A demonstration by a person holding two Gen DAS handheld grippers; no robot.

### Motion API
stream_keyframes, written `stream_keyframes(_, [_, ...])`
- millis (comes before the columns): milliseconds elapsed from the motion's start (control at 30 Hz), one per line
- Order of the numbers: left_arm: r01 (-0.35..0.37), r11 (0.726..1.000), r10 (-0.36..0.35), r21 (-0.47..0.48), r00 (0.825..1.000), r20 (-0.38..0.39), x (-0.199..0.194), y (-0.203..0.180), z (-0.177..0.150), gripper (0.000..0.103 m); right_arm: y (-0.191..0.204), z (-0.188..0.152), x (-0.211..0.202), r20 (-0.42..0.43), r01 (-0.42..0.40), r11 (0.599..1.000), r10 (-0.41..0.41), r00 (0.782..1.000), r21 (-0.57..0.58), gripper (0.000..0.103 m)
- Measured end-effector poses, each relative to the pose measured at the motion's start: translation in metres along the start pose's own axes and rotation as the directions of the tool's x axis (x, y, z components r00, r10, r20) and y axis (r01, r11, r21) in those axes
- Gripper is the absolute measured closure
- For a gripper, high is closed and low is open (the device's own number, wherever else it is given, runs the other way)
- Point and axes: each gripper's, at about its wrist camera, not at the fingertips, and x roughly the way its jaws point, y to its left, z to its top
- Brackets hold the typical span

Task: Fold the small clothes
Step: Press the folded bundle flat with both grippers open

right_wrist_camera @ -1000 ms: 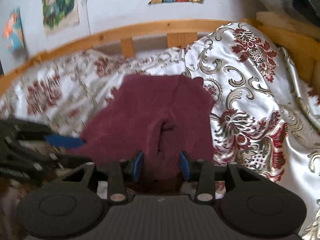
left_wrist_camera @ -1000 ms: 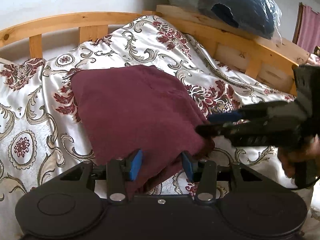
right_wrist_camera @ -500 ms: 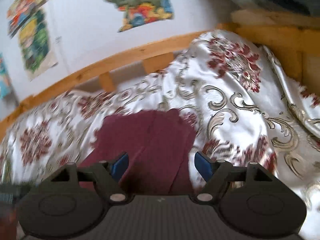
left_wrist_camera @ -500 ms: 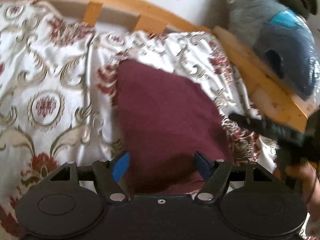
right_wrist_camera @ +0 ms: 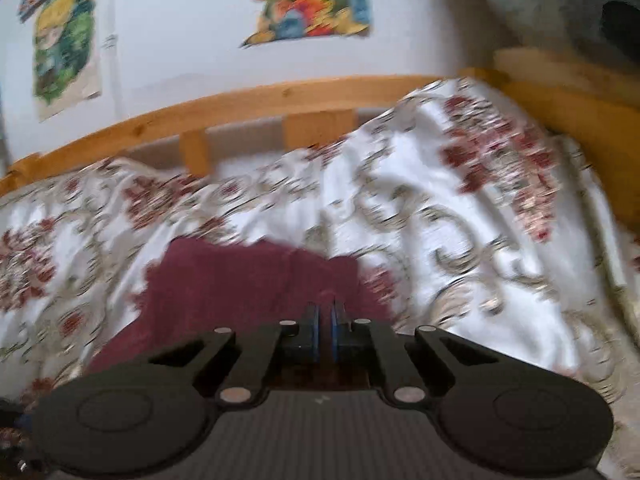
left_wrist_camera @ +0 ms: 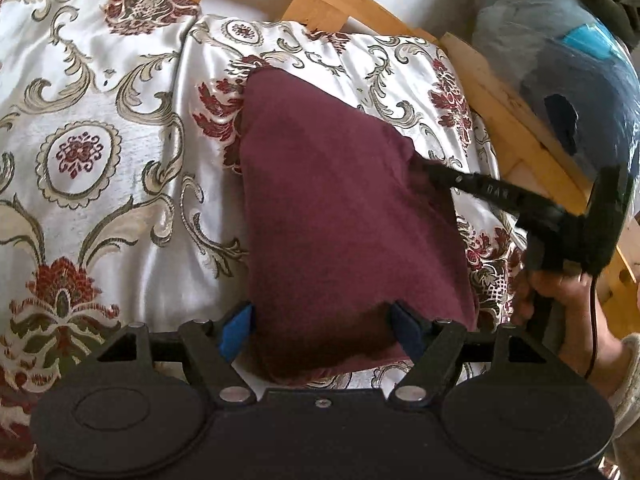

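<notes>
A folded maroon cloth [left_wrist_camera: 340, 208] lies on the patterned bedspread [left_wrist_camera: 100, 152], its near end toward me. My left gripper [left_wrist_camera: 320, 328] is open, and its blue pads [left_wrist_camera: 236, 330] stand on either side of that near end. My right gripper [left_wrist_camera: 430, 168] comes in from the right, held by a person's hand [left_wrist_camera: 560, 300], with its fingers together at the cloth's right edge. In the blurred right wrist view, the right gripper [right_wrist_camera: 325, 312] has its pads nearly closed over the maroon cloth [right_wrist_camera: 248, 284]; the pinch looks to be on the fabric.
A wooden bed rail [left_wrist_camera: 520, 120] runs along the back and right side of the bed. A plastic-wrapped blue bundle [left_wrist_camera: 560, 60] sits on the rail at the right. Colourful posters [right_wrist_camera: 312, 4] hang on the white wall [right_wrist_camera: 180, 40] behind.
Both grippers let go of the cloth's near end and opened. The right one then moved along the cloth's right edge and shut there. The left rolled and sank a little.
</notes>
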Motion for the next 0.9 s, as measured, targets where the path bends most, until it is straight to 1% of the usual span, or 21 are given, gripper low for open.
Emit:
stream_keyframes(67, [0.003, 1.000, -0.003, 0.008, 1.000, 0.002, 0.001, -0.002, 0.000, 0.027, -0.015, 0.003, 0.002, 0.009, 0.029, 0.998, -0.030, 1.000, 0.056, 0.096])
stream_keyframes(133, [0.002, 1.000, -0.002, 0.012, 1.000, 0.002, 0.002, -0.004, 0.001, 0.027, -0.028, 0.002, 0.010, -0.014, 0.012, 0.995, -0.010, 1.000, 0.099, 0.096])
stream_keyframes(267, [-0.004, 1.000, 0.004, 0.018, 1.000, -0.004, 0.006, -0.005, 0.001, 0.025, -0.028, -0.002, 0.023, -0.056, 0.011, 0.996, -0.006, 0.998, 0.085, 0.096])
stream_keyframes(300, [-0.004, 1.000, 0.004, 0.019, 1.000, -0.007, 0.007, -0.005, 0.001, 0.025, -0.029, -0.002, 0.025, -0.065, 0.000, 0.995, 0.007, 0.998, 0.103, 0.095])
stream_keyframes(333, [-0.005, 1.000, 0.005, 0.022, 1.000, -0.009, 0.007, -0.005, 0.001, 0.025, -0.032, -0.003, 0.026, -0.072, -0.018, 0.990, 0.028, 0.997, 0.137, 0.093])
stream_keyframes(367, [-0.005, 1.000, 0.005, 0.024, 1.000, -0.010, 0.007, -0.005, 0.001, 0.025, -0.035, -0.004, 0.025, -0.071, -0.036, 0.984, 0.049, 0.996, 0.173, 0.090])
stream_keyframes(400, [-0.004, 1.000, 0.004, 0.023, 1.000, -0.013, 0.007, -0.005, 0.001, 0.025, -0.039, -0.005, 0.025, -0.067, -0.052, 0.980, 0.067, 0.996, 0.194, 0.082])
stream_keyframes(433, [-0.003, 1.000, 0.003, 0.022, 1.000, -0.014, 0.007, -0.005, 0.001, 0.025, -0.042, -0.006, 0.024, -0.066, -0.072, 0.974, 0.088, 0.994, 0.213, 0.062])
stream_keyframes(467, [-0.001, 1.000, 0.002, 0.020, 1.000, -0.015, 0.007, -0.004, 0.001, 0.025, -0.047, -0.006, 0.024, -0.064, -0.095, 0.968, 0.113, 0.992, 0.234, 0.050])
stream_keyframes(500, [0.000, 1.000, 0.001, 0.018, 1.000, -0.017, 0.007, -0.004, 0.001, 0.025, -0.050, -0.006, 0.026, -0.063, -0.119, 0.959, 0.139, 0.988, 0.256, 0.034])
stream_keyframes(533, [0.001, 1.000, -0.001, 0.017, 1.000, -0.018, 0.008, -0.004, 0.001, 0.024, -0.055, -0.005, 0.028, -0.059, -0.153, 0.947, 0.177, 0.983, 0.284, 0.030])
stream_keyframes(567, [0.002, 1.000, -0.002, 0.016, 1.000, -0.019, 0.008, -0.003, 0.002, 0.024, -0.059, -0.003, 0.031, -0.057, -0.168, 0.940, 0.193, 0.979, 0.297, 0.030])
stream_keyframes(600, [0.003, 1.000, -0.002, 0.016, 1.000, -0.020, 0.009, -0.003, 0.002, 0.024, -0.061, -0.001, 0.034, -0.058, -0.176, 0.936, 0.202, 0.978, 0.305, 0.027])
stream_keyframes(633, [0.004, 1.000, -0.003, 0.017, 1.000, -0.021, 0.009, -0.003, 0.002, 0.024, -0.064, 0.002, 0.040, -0.065, -0.184, 0.933, 0.214, 0.975, 0.310, 0.021])
stream_keyframes(667, [0.005, 1.000, -0.005, 0.016, 1.000, -0.022, 0.010, -0.002, 0.002, 0.024, -0.066, 0.005, 0.045, -0.070, -0.193, 0.931, 0.225, 0.972, 0.310, 0.020])
stream_keyframes(733, [0.008, 1.000, -0.008, 0.013, 1.000, -0.024, 0.011, -0.002, 0.002, 0.024, -0.069, 0.010, 0.058, -0.097, -0.206, 0.929, 0.246, 0.964, 0.307, 0.019])
stream_keyframes(833, [0.013, 1.000, -0.013, 0.007, 1.000, -0.023, 0.012, -0.001, 0.001, 0.023, -0.068, 0.015, 0.079, -0.145, -0.215, 0.938, 0.261, 0.954, 0.273, 0.019])
stream_keyframes(900, [0.017, 1.000, -0.017, -0.001, 1.000, -0.025, 0.012, 0.001, 0.000, 0.022, -0.062, 0.019, 0.089, -0.159, -0.210, 0.951, 0.248, 0.956, 0.226, 0.019])
